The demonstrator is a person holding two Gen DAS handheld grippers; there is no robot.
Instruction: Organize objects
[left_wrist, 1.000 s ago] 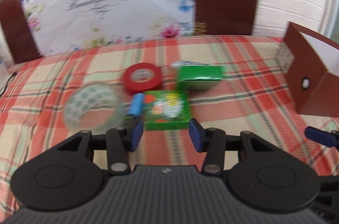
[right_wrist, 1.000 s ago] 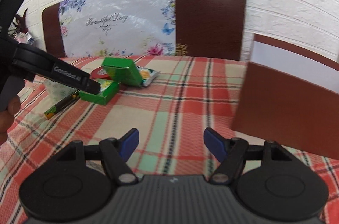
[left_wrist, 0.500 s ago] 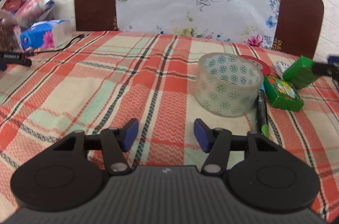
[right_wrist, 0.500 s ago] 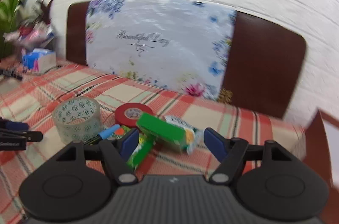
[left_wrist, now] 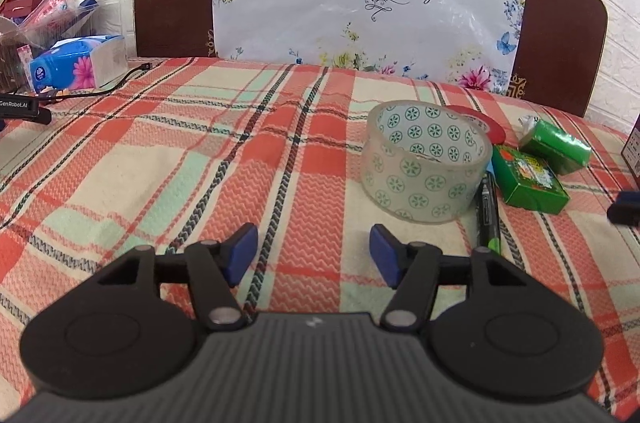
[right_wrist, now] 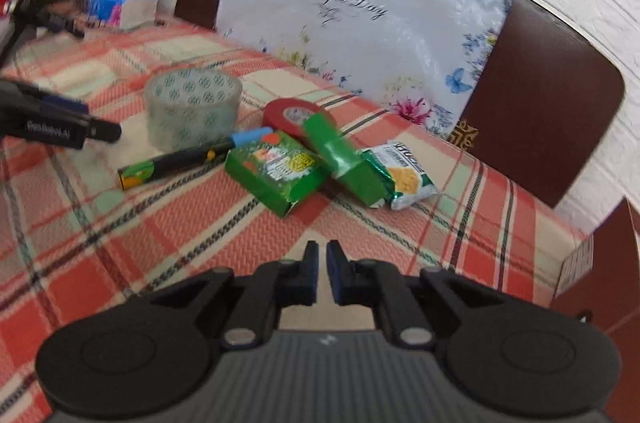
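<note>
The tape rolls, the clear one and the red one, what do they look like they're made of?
Clear roll: glossy see-through plastic film; its green-printed inside shows through the wall. Red roll: opaque, smooth, probably vinyl tape, with a paper-looking label in the core.

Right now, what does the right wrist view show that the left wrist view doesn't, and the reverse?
Only the right wrist view shows the snack packet's printed front, the brown box's side and the shut right tool. Only the left wrist view shows the open left tool from behind. Both show the clear tape roll, red tape, pen and two green boxes.
</note>
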